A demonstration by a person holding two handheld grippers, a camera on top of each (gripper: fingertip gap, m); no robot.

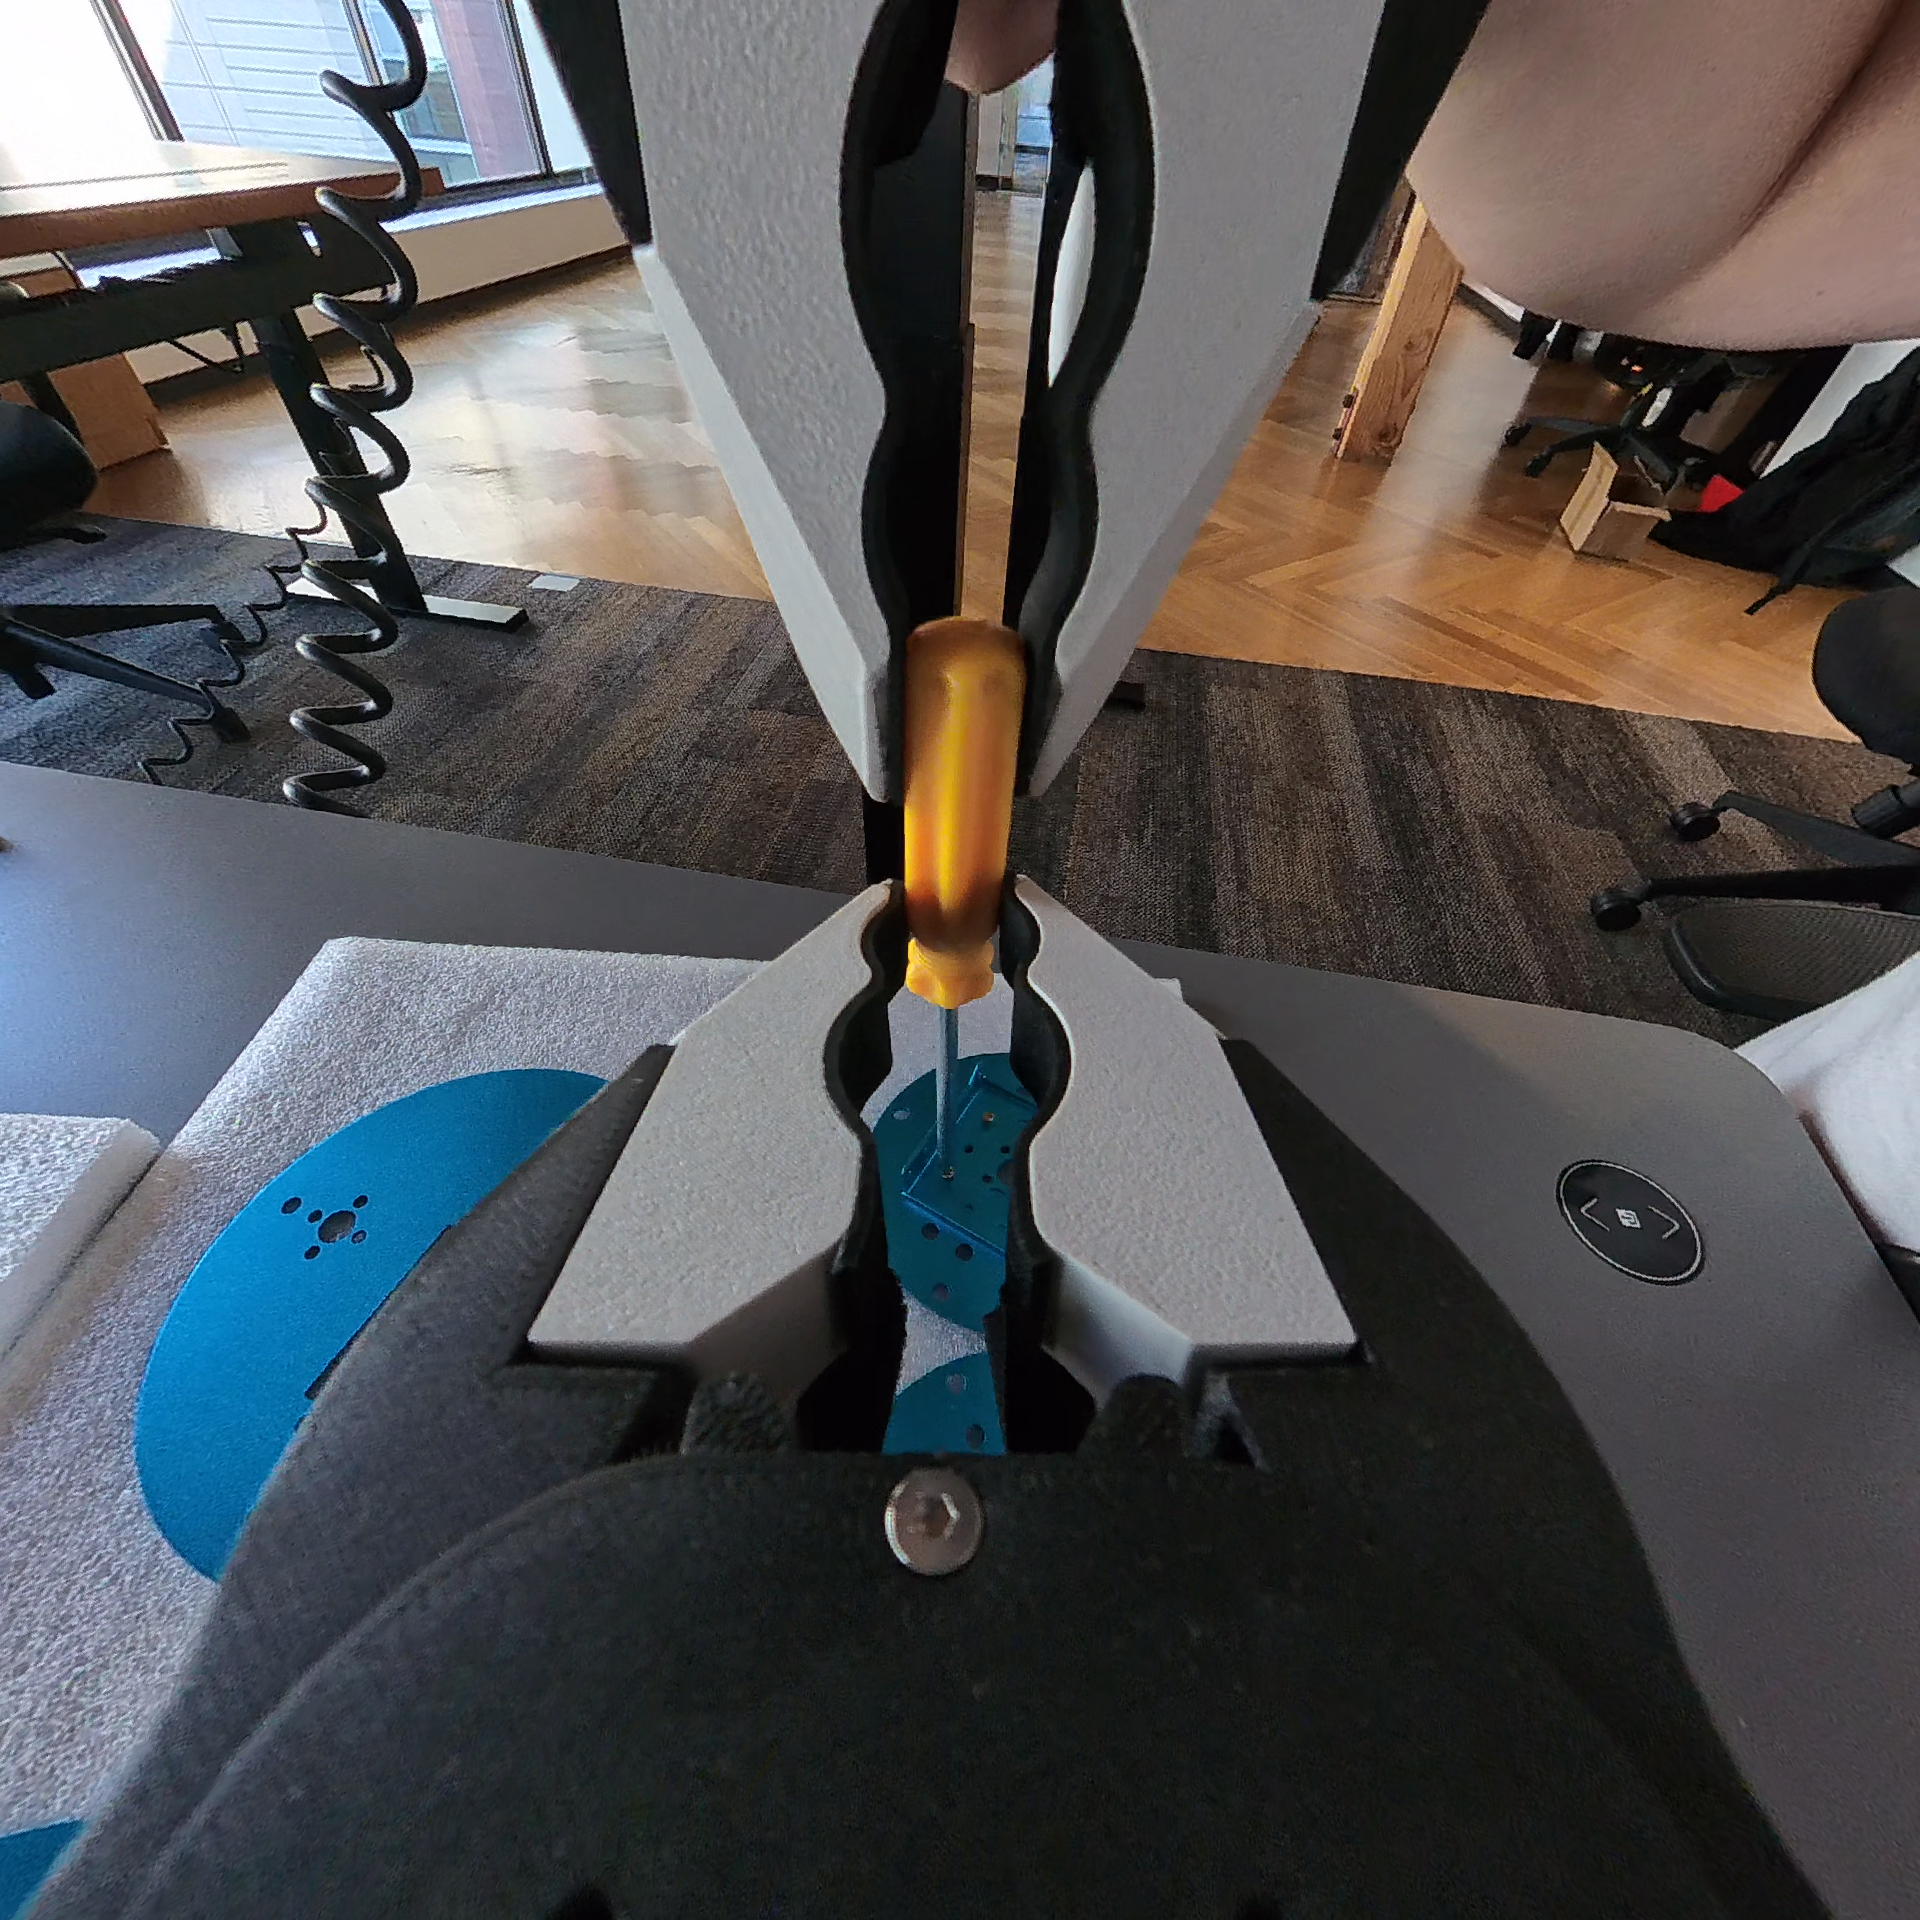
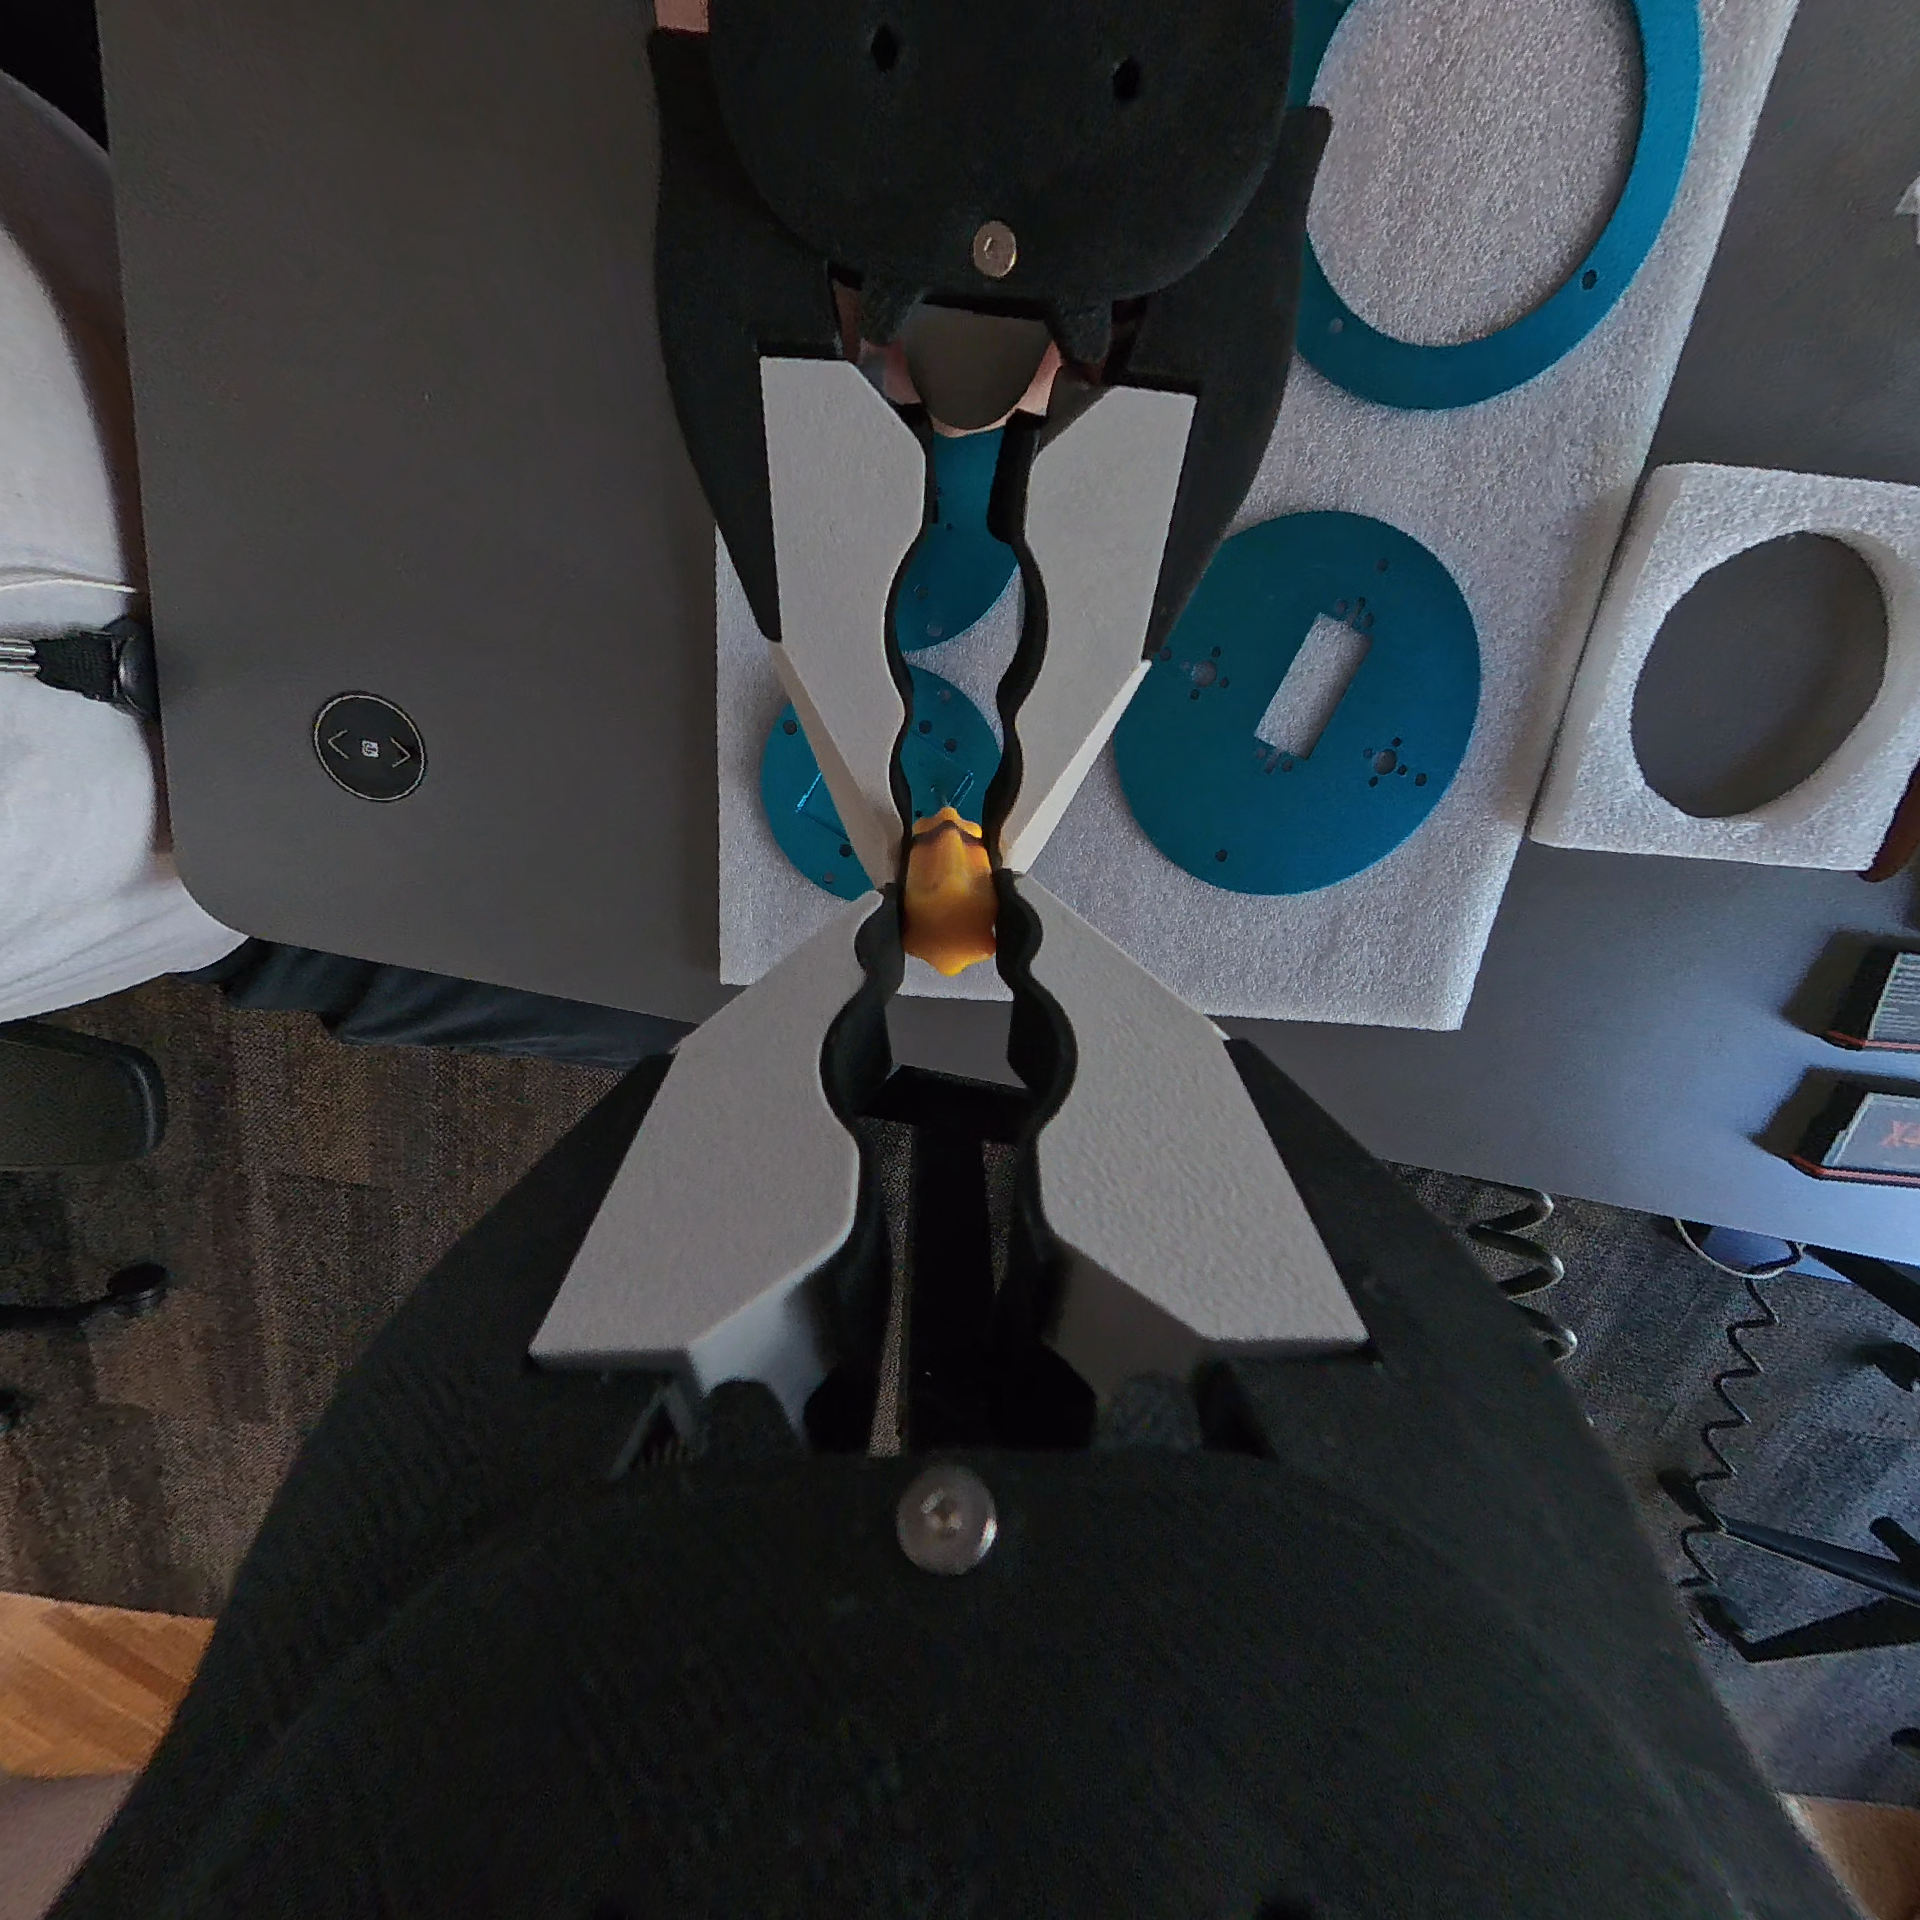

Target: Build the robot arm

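Note:
An orange-handled screwdriver (image 1: pixel 961 790) stands upright, its thin steel shaft reaching down into a small blue perforated bracket (image 1: pixel 961 1195). The bracket sits on a small blue disc (image 2: pixel 800 800) on a white foam sheet (image 2: pixel 1351 966). My left gripper (image 1: pixel 954 909) is shut on the lower end of the handle. My right gripper (image 2: pixel 943 914) comes from above and is shut on the upper end of the handle (image 2: pixel 945 894). In the left wrist view the right gripper (image 1: pixel 961 717) hangs down from the top. In the right wrist view the left gripper (image 2: pixel 948 831) reaches in from the top.
A blue oval plate with a slot (image 2: pixel 1195 810) and a blue ring (image 2: pixel 1455 353) lie on the foam. A foam block with a hole (image 2: pixel 1621 727) and two dark boxes (image 2: pixel 1870 1143) are to the right. The grey table (image 1: pixel 1455 1455) has a round control button (image 1: pixel 1628 1221). A coiled cable (image 1: pixel 353 468) hangs at left. The small blue perforated bracket (image 1: pixel 961 1195) is about 9 centimetres from my left fingertips.

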